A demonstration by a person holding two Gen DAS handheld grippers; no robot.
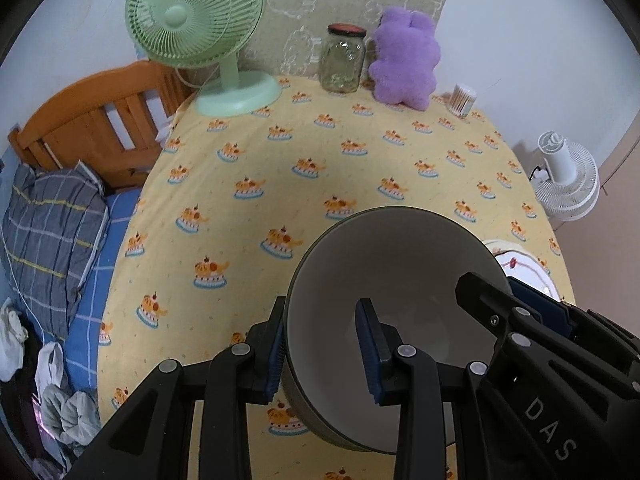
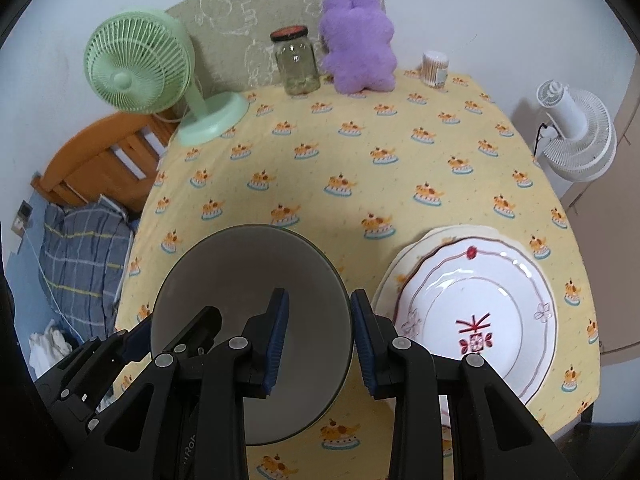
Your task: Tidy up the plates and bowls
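Yellow-clothed table [image 2: 360,184]: fan [image 2: 140,68], jar [image 2: 298,64], plates [image 2: 476,320].
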